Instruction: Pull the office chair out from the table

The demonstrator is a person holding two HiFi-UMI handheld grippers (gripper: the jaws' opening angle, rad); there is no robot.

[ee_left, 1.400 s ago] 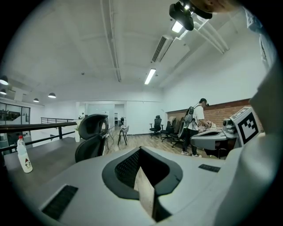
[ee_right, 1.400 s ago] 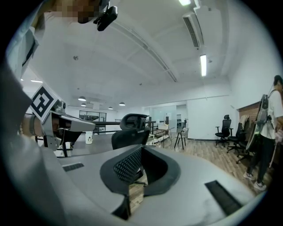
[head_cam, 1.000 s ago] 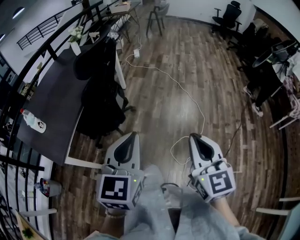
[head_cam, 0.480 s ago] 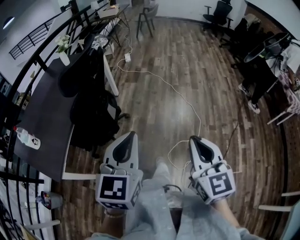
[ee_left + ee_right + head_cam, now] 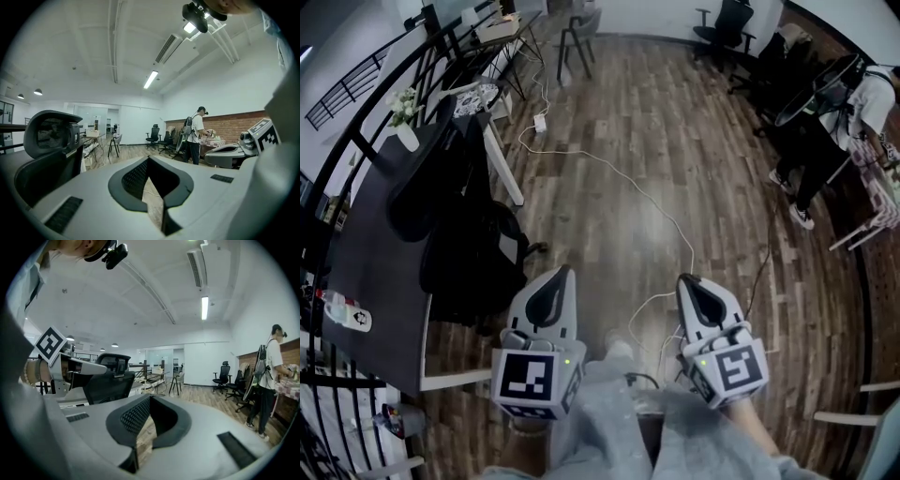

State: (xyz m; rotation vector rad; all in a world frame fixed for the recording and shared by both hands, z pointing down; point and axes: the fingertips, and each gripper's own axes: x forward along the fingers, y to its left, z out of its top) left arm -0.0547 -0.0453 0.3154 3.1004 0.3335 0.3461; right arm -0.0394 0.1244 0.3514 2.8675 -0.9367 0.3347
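1. I'm holding the left gripper (image 5: pixel 559 279) and right gripper (image 5: pixel 690 286) right of the table (image 5: pixel 366 267), tilting slightly down, jaws together, empty.
2. The office chair (image 5: pixel 469 253) is sitting tucked against the table.

Head view: steeply down from above. Gripper views: low, near-level, facing across room. All three share chair (image 5: pixel 473 248).

My left tongs (image 5: pixel 149 161) sit closed with nothing between them. I see the office chair (image 5: pixel 49 140) at nine o'clock, and a person (image 5: pixel 196 136) standing towards three o'clock.
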